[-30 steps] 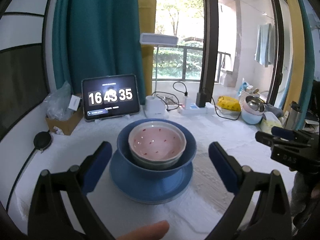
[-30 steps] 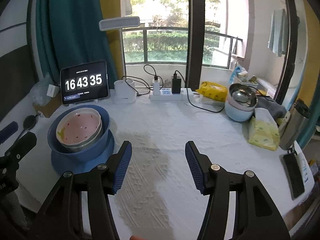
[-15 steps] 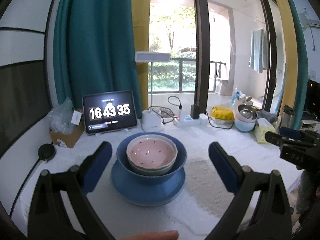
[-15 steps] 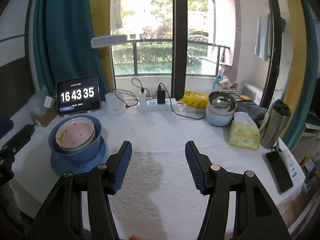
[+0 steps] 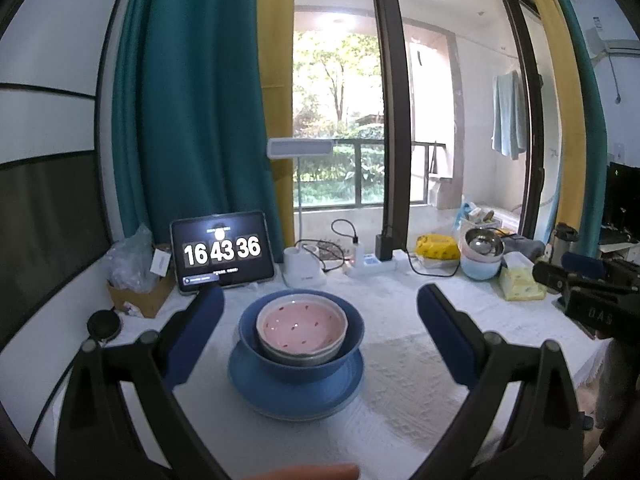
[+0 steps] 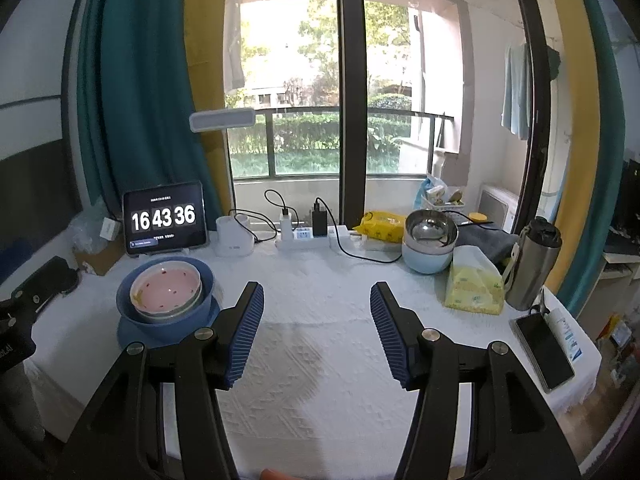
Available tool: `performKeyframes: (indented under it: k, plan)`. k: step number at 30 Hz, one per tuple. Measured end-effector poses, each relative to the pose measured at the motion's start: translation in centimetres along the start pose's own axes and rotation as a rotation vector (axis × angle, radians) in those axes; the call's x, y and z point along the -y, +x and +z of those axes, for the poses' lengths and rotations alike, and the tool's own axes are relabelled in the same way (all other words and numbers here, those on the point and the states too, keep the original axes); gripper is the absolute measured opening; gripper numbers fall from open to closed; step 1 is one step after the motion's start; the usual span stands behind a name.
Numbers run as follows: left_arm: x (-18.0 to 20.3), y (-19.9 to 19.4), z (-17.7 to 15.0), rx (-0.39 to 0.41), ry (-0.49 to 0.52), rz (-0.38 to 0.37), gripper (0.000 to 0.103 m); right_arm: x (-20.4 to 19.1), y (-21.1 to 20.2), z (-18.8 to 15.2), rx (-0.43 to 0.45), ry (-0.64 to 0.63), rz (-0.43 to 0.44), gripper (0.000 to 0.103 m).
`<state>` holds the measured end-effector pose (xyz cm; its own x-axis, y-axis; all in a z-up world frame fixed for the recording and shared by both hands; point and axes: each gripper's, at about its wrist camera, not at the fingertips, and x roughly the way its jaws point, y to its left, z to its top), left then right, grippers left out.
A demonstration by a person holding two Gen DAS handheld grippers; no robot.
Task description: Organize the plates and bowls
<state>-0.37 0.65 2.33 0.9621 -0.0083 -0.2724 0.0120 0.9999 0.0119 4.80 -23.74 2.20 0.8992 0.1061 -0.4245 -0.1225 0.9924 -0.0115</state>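
With both grippers (image 5: pixel 318 332) (image 6: pixel 316 330) wide and empty, risk of knocking the stacked bowls (image 5: pixel 301 326) off the plate (image 5: pixel 296 396) if reaching carelessly.

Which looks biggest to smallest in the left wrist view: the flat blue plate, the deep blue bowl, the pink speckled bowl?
1. Flat blue plate
2. Deep blue bowl, only slightly narrower
3. Pink speckled bowl, nested inside it

All sit stacked, so nearness hardly matters.

Left wrist view: looks forward and slightly down between its fingers across the table (image 5: pixel 400 380) toward the window, stacked bowls (image 5: pixel 301 334) near and centred. Right wrist view: same heading, further right, bowls at left. Shared: bowls, clock tablet (image 6: pixel 165 218), power strip (image 6: pixel 304 236), yellow tissue pack (image 6: pixel 474 290).
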Motion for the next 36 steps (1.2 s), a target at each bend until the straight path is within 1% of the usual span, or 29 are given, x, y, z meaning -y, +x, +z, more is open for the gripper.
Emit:
performKeyframes:
  k: [10, 18, 36]
  plan:
    - [-0.1, 0.1, -0.2, -0.021, -0.016, -0.005, 0.098, -0.2, -0.2, -0.1, -0.003, -0.002, -0.003, 0.059]
    - [-0.5, 1.1, -0.5, -0.049, -0.035, -0.006, 0.098, -0.4, 0.7, -0.3, -0.029, -0.001, -0.004, 0.059]
    - [-0.6, 2.4, -1.0, -0.077, -0.039, -0.014, 0.098, -0.3, 2.0, -0.6, -0.057, 0.001, -0.014, 0.059]
